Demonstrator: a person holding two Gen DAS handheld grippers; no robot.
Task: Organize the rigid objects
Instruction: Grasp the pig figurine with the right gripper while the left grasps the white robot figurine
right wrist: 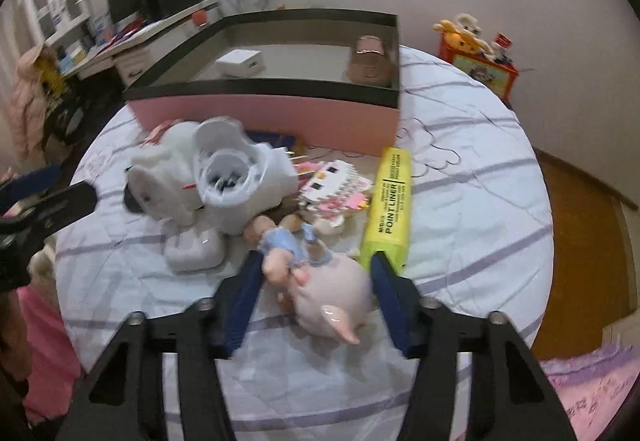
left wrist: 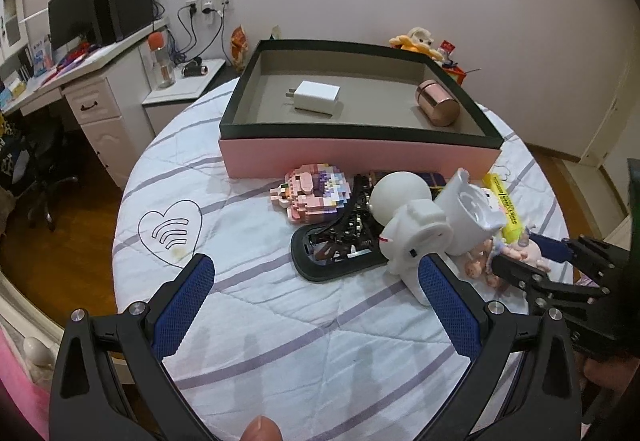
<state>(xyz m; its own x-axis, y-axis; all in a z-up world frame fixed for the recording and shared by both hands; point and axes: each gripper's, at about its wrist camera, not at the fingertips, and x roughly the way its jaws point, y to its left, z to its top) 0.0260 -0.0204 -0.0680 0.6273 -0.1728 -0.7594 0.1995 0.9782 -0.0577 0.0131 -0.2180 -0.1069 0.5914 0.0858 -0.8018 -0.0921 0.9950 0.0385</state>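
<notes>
A pink pig figurine (right wrist: pixel 332 293) in a blue outfit lies at the near edge of a toy pile. My right gripper (right wrist: pixel 316 281) is shut on it, a blue pad on each side of its body. The left wrist view shows the same grip (left wrist: pixel 520 255) at the right. My left gripper (left wrist: pixel 316 261) stands wide open over the quilt, its right finger beside a white astronaut figure (left wrist: pixel 416 229). The pile also holds a white cup-like piece (left wrist: pixel 472 213), a black tower model (left wrist: pixel 344 241), a pink brick-built figure (left wrist: pixel 312 193) and a yellow highlighter (right wrist: pixel 390 201).
A pink box with a black rim (left wrist: pixel 360 129) stands at the back of the round table and holds a white charger (left wrist: pixel 318 97) and a copper cylinder (left wrist: pixel 438 103). Quilt at the left (left wrist: pixel 180 201) is bare. A desk with monitors stands far left. A red toy box (right wrist: pixel 480 65) sits beyond the table.
</notes>
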